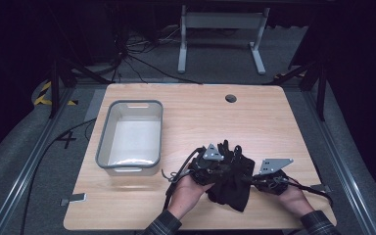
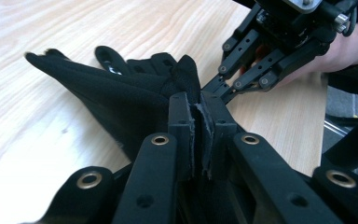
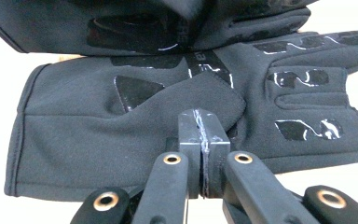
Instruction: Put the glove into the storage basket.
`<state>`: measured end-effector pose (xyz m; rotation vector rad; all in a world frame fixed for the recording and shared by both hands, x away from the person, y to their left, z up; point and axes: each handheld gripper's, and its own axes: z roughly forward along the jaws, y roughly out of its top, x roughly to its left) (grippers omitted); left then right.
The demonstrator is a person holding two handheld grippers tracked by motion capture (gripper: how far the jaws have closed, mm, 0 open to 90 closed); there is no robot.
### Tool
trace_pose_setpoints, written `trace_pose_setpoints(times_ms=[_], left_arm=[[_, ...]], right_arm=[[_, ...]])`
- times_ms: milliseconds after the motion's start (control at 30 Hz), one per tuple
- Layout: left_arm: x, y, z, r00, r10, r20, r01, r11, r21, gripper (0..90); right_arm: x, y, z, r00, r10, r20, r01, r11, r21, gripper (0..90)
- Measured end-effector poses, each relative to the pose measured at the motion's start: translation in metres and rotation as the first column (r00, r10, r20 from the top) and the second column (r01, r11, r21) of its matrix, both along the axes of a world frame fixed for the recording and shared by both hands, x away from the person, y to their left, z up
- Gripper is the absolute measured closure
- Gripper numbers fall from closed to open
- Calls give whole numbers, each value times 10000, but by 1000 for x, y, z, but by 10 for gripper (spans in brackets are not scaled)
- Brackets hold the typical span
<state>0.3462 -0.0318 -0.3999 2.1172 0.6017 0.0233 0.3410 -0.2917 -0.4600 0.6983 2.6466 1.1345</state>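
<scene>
Low in the middle of the high view, the black gloves (image 1: 232, 178) lie on the table (image 1: 196, 117), each gripper, left (image 1: 223, 166) and right (image 1: 250, 179), clamped on a thin fold, so a hard pull may slip the fabric free.

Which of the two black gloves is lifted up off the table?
The upper glove, which the left gripper pinches by its edge and pulls taut above the wood. The other glove lies flat, palm up with shiny patches, beneath it, at the right gripper.
</scene>
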Motion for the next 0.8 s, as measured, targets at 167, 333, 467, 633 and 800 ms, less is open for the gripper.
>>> trace_pose_setpoints(times_ms=[167, 333, 467, 633, 800], left_arm=[[2, -11, -3, 9999, -146, -85, 146, 9999, 8, 832], [2, -19, -5, 9993, -350, -162, 348, 9993, -112, 776], [2, -29, -5, 9980, -595, -193, 590, 9980, -240, 725], [0, -35, 1, 9961, -885, -27, 883, 9945, -564, 688], [4, -28, 4, 9981, -613, 114, 618, 9965, -563, 712]], right_arm=[[-2, -9, 7, 9998, -167, 109, 164, 9994, 291, 891], [-3, -32, 12, 9972, -714, 217, 704, 9966, 430, 891], [-4, -42, 13, 9948, -984, 247, 976, 9948, 292, 891], [-5, -42, 13, 9950, -964, 259, 959, 9952, 214, 890], [-7, -44, 14, 9945, -1014, 256, 1012, 9948, 61, 891]])
